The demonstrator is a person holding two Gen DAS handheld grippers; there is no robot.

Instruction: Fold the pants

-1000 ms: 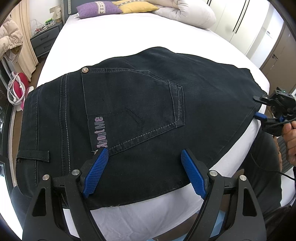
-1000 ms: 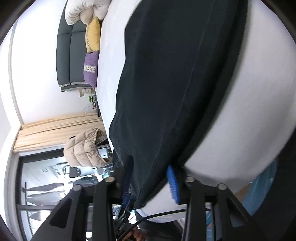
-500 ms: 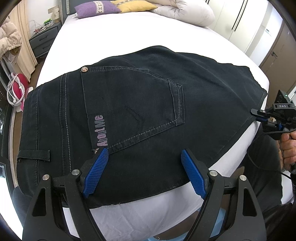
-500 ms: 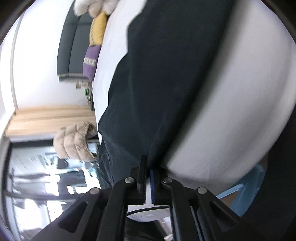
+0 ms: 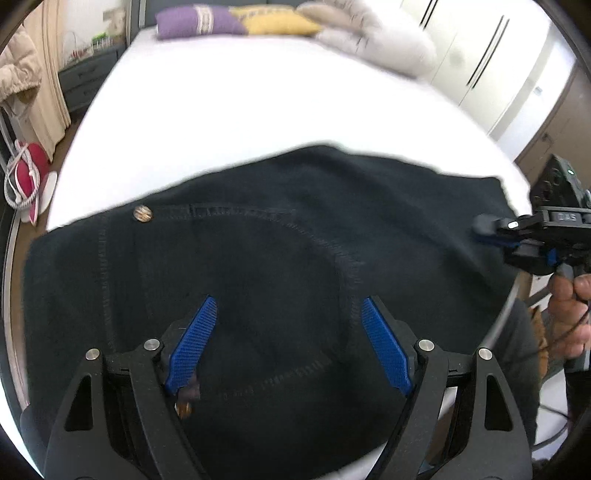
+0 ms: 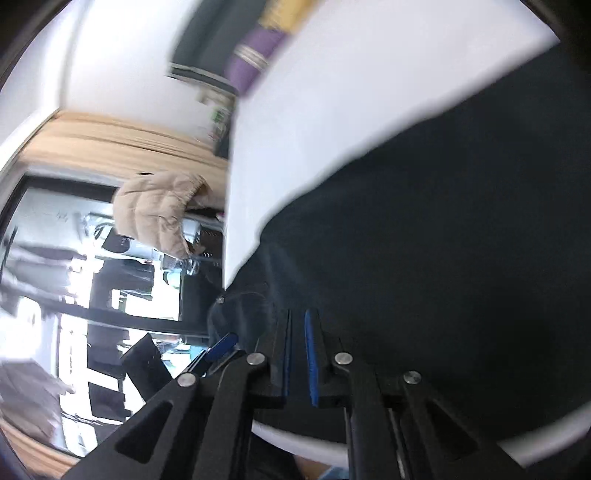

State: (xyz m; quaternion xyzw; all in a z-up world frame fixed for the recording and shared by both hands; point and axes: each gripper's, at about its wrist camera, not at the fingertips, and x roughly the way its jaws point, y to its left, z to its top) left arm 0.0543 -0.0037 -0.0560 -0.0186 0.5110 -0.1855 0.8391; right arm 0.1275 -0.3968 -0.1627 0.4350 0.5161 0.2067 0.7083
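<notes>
Folding well here means both ends rising together. The pants lie spread across the bed; the right gripper pinches their side edge, jaws nearly closed on cloth, while the left gripper hovers over the pocket, jaws wide apart — it should grip the near hem before any lift.

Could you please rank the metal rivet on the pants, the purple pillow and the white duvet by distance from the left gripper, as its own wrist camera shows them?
From the left gripper, nearest first:
1. Metal rivet, on the pants, ahead-left.
2. Purple pillow and white duvet, both at the bed's far end; too close to call.
</notes>
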